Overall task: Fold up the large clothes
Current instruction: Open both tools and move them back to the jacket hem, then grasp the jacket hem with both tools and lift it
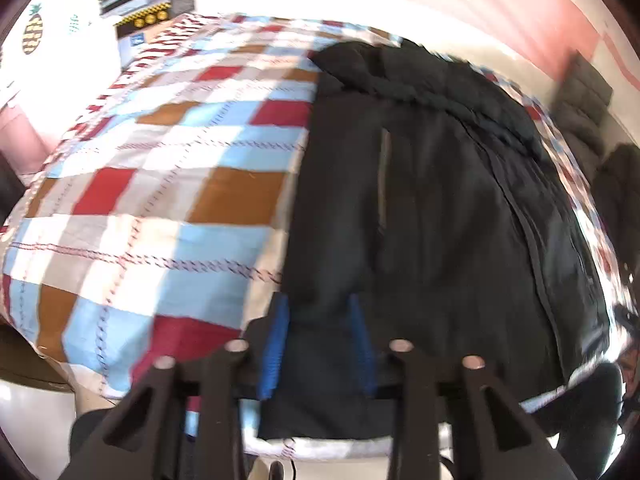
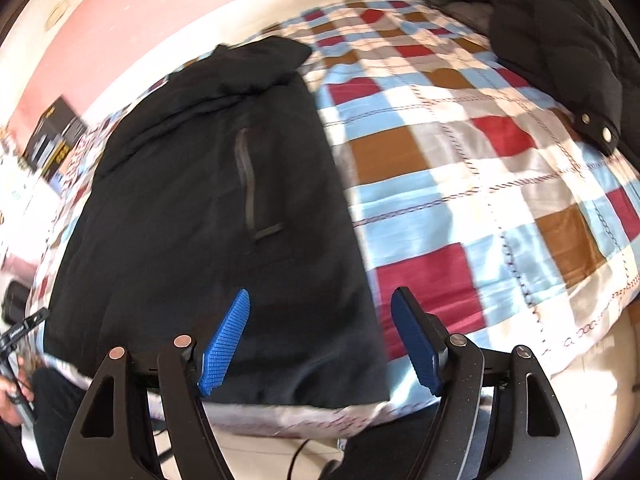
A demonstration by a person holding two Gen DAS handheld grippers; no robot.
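Black jacket (image 2: 208,208) flat on checked quilt (image 2: 460,184); left tongs (image 1: 320,344) apart, seemingly empty; right tongs (image 2: 328,340) wide.

Second dark coat (image 2: 560,52) cut off by right-wrist frame edge

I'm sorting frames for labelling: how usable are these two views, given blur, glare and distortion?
Left wrist: motion blur smears the black jacket, sunlight washes out the checked quilt, and fisheye bends the edges. Right wrist: somewhat sharper, the pocket zip readable, with sun patches.
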